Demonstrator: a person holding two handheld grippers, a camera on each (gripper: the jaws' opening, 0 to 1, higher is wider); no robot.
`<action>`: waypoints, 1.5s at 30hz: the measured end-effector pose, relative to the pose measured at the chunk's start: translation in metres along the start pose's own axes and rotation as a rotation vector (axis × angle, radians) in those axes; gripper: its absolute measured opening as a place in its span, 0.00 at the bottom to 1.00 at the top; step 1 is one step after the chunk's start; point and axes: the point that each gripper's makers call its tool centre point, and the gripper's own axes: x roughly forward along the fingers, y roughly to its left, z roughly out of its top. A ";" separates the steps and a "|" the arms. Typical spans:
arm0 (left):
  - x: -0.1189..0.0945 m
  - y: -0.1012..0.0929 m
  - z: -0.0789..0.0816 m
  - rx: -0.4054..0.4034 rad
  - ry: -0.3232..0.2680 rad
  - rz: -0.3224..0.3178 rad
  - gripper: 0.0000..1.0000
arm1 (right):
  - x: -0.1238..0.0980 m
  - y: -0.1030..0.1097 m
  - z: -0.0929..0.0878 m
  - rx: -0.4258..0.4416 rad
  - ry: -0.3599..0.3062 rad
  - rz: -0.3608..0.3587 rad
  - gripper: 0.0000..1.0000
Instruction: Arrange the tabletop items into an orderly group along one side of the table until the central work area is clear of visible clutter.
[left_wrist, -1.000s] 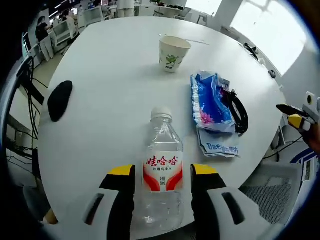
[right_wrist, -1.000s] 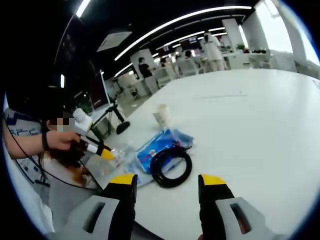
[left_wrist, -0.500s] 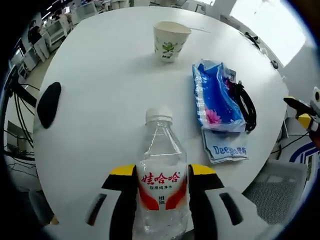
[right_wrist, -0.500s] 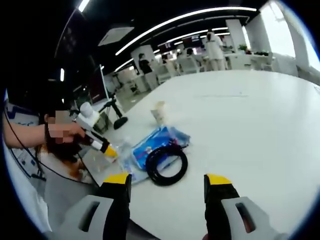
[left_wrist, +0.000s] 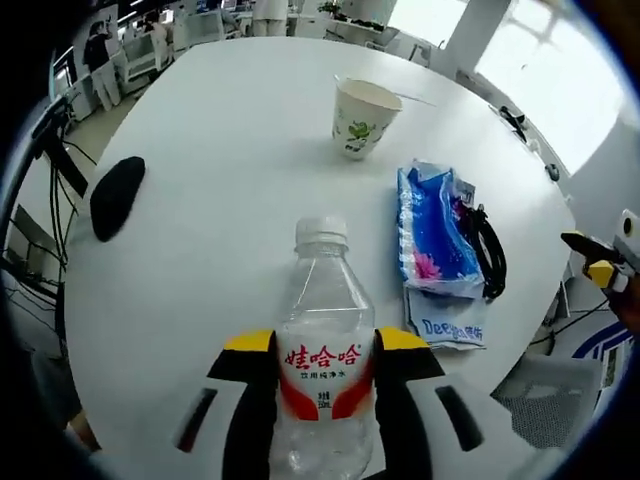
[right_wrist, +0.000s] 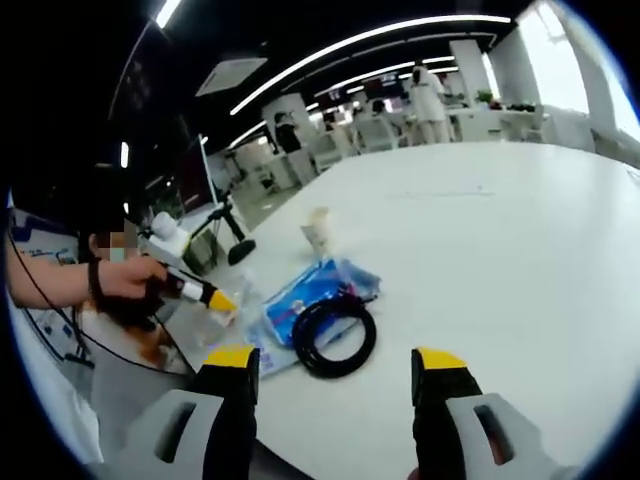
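Note:
A clear water bottle (left_wrist: 323, 330) with a white cap and a red-and-white label stands between the jaws of my left gripper (left_wrist: 323, 352), which is shut on it near the table's near edge. Farther out on the white round table (left_wrist: 230, 150) stand a paper cup (left_wrist: 362, 118) and a blue packet (left_wrist: 432, 225), with a black cable coil (left_wrist: 488, 245) on the packet's right side. My right gripper (right_wrist: 335, 365) hangs open above the table with nothing between its fingers, short of the cable coil (right_wrist: 335, 335) and the blue packet (right_wrist: 322, 288). The left gripper (right_wrist: 205, 294) shows at the left there, in a person's hand.
A white printed card (left_wrist: 447, 325) lies under the packet's near end. A black oval object (left_wrist: 115, 195) lies at the table's left edge. The right gripper's yellow tip (left_wrist: 598, 270) shows at the far right. Chairs, desks and people stand in the office beyond the table (right_wrist: 500, 230).
The left jaws have closed from a small gap onto the bottle's label. The left view shifted slightly. The right gripper stays open and almost still.

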 end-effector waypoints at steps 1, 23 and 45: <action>-0.001 0.000 0.000 0.001 -0.005 0.001 0.36 | -0.001 0.000 0.001 0.003 -0.003 -0.001 0.63; -0.032 0.004 0.016 -0.034 -0.142 0.046 0.36 | -0.005 0.002 0.008 -0.009 -0.023 0.005 0.61; -0.063 0.011 0.004 -0.018 -0.243 0.078 0.36 | 0.003 0.009 0.010 0.001 -0.020 0.036 0.61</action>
